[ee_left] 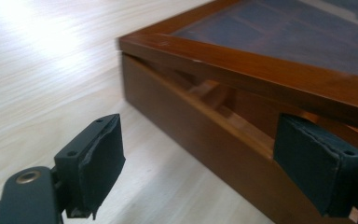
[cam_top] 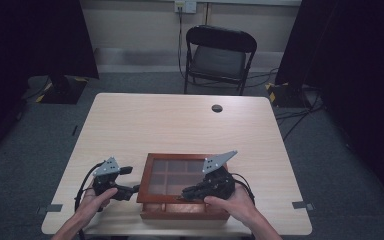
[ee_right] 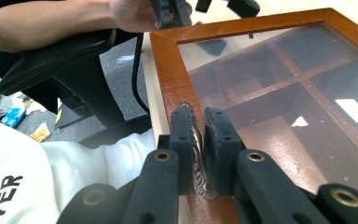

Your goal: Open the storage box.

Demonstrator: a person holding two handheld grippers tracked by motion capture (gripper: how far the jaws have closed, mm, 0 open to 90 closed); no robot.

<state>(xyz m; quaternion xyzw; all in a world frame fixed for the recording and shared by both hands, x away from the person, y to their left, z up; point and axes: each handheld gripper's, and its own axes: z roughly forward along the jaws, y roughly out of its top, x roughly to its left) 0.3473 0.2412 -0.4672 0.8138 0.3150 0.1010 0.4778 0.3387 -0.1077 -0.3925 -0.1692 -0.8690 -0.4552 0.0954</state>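
Box (cam_top: 184, 189) is sitting at table's (cam_top: 180, 120) 6 o'clock edge; L gripper (cam_top: 130, 181) is lying at its 9 o'clock, R gripper (cam_top: 192, 192) over its lid. Chair (cam_top: 220, 55) is standing at 12, off the table.

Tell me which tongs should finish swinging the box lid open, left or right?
Right. The right tongs are already shut on the metal latch at the lid's front edge, and the lid stands slightly raised off the box. The left tongs are open beside the box corner, gripping nothing.

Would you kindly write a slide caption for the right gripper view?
Right tool pinches the small metal latch on the glass-topped brown wooden box's lid, above its empty compartments.
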